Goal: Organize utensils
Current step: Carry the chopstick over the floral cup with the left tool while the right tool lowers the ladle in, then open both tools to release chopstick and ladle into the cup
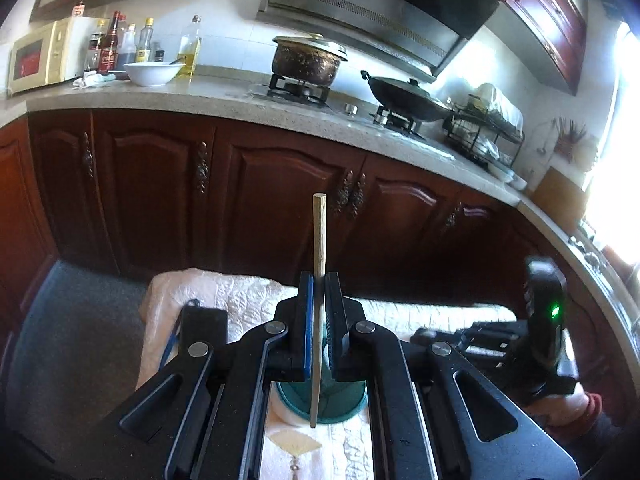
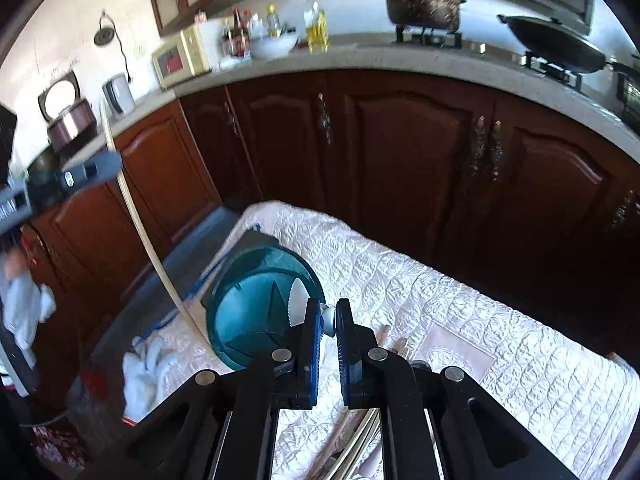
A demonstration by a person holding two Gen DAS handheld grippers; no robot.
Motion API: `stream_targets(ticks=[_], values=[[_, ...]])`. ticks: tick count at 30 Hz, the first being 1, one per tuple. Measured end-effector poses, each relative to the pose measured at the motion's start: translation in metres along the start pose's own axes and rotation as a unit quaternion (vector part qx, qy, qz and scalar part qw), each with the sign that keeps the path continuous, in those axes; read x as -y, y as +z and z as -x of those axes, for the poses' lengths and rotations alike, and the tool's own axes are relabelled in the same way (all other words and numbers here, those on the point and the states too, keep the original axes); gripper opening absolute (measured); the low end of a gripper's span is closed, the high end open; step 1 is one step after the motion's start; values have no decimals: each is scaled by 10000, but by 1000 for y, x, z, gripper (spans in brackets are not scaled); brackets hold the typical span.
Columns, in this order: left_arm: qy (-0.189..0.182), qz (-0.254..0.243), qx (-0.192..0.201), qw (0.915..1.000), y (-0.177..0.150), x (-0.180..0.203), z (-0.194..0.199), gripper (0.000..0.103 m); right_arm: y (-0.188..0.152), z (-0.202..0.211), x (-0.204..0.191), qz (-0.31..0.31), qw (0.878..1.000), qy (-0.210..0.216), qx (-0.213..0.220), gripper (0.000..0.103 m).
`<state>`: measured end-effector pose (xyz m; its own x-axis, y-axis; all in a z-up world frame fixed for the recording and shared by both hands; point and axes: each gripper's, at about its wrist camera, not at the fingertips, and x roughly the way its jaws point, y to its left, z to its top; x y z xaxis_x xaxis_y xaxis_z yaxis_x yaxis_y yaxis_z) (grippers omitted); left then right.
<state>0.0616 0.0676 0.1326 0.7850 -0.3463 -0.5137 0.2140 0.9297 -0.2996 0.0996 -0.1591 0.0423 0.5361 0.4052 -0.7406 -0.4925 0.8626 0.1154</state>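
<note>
Left hand-held gripper (image 1: 319, 280) clenched on a wooden chopstick (image 1: 319, 240), upright, lower tip over the teal utensil holder (image 1: 320, 406) on the quilted bench (image 1: 224, 292). From the right wrist: holder's star-shaped dividers (image 2: 256, 312) seen inside (hidden in the left view), white spoon (image 2: 298, 300) in it. Right hand-held gripper (image 2: 328, 312) slightly parted around a small white piece; grip impossible to tell. More utensils (image 2: 360, 436) beneath it.

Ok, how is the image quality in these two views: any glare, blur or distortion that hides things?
Left wrist view: the window at the right edge is blown out; the counter bows from fisheye; the chopstick in the left gripper is sharp. Right wrist view: the left edge is smeared with motion blur, the other gripper soft; the teal holder and quilted cloth are clear.
</note>
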Motion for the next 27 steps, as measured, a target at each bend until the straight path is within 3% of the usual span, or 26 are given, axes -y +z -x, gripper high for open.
stream_targets(ticks=[8, 16, 23, 26, 27], values=[[4, -68, 22, 10000, 12, 0, -8, 4, 5, -33, 0, 179, 9992, 21, -357, 7], [262, -122, -366, 9989, -12, 0, -45, 4, 13, -59, -7, 359, 9971, 128, -662, 7], [458, 81, -688, 9965, -37, -8, -74, 4, 14, -81, 2, -14, 9974, 266, -662, 7], [506, 159, -739, 9958, -47, -10, -78, 8, 8, -80, 9, -284, 9975, 305, -565, 28], [522, 192, -740, 9957, -48, -12, -78, 15, 5, -76, 12, -373, 9976, 329, -476, 35]])
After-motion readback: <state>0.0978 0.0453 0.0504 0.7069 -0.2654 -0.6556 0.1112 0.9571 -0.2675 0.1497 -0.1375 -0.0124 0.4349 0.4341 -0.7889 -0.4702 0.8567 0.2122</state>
